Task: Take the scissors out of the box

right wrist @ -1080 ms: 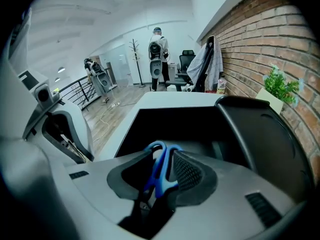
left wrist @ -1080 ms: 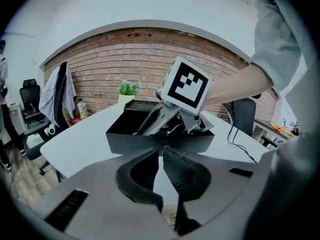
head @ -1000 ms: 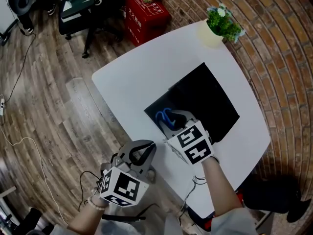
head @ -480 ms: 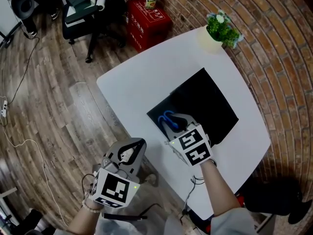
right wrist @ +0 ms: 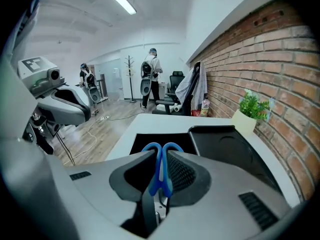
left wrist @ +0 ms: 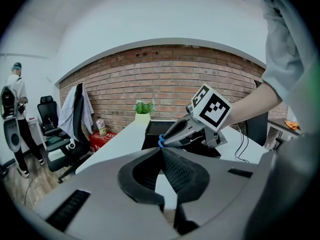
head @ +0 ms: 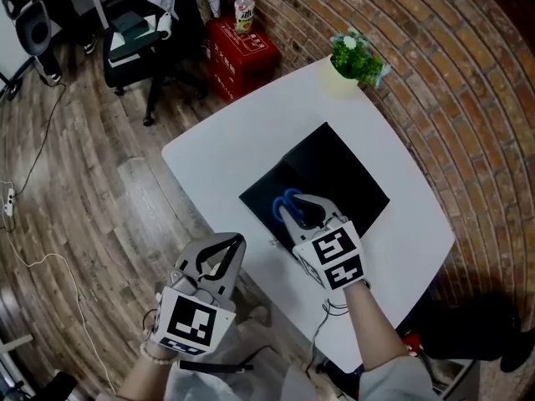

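Observation:
A black box lies open on the white table. My right gripper is over the box's near left part, shut on the scissors, whose blue handles stick out past the fingertips. In the right gripper view the blue scissors sit pinched between the jaws of the right gripper, with the black box beyond. My left gripper hangs off the table's left edge over the floor, shut with nothing in it. From the left gripper, the right gripper and a bit of blue scissors show ahead.
A potted plant stands at the table's far corner by the brick wall. A red crate with a can and an office chair stand on the wooden floor to the far left. People stand far off.
The right gripper keeps its hold on the scissors over the box with little shift. The left gripper has drifted left, away from the table's edge.

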